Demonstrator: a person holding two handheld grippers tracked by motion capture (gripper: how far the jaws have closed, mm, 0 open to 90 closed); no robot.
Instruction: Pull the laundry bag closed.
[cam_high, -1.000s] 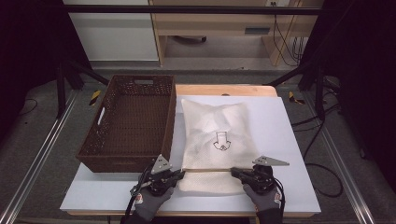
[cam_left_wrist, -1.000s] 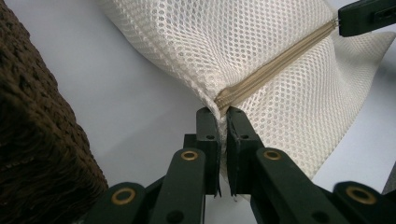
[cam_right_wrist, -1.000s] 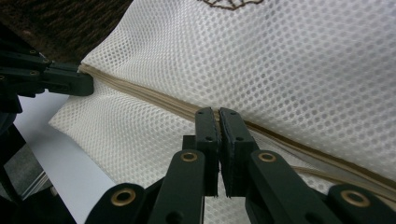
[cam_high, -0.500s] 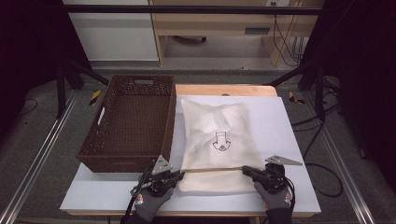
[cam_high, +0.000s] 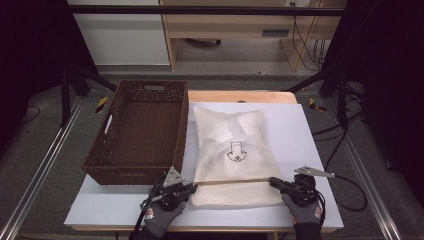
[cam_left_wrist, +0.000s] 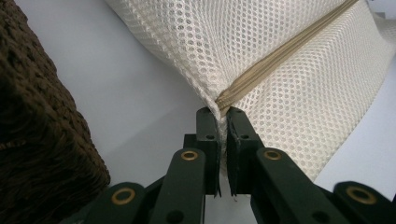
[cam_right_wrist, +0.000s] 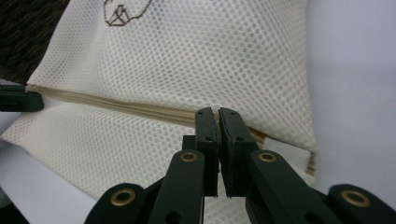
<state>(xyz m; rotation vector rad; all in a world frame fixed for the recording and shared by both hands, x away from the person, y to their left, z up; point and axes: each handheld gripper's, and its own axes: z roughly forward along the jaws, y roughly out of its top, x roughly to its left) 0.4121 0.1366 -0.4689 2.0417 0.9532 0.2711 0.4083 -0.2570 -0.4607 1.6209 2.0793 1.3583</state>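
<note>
Right gripper (cam_high: 278, 183) has slid outward along the zipper (cam_right_wrist: 116, 105) since a second ago, jaws pinched on what is likely the pull. Left gripper (cam_high: 189, 187) stays clamped on the mesh bag (cam_high: 235, 150) corner at its tips. Zip travel looks nearly finished; basket (cam_high: 140, 130) sits beyond the left gripper.

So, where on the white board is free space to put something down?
The white board is bare right of the mesh bag, and along its near left corner below the basket. The strip between basket and bag is narrow. The near edge is crowded by the left gripper and right gripper.
</note>
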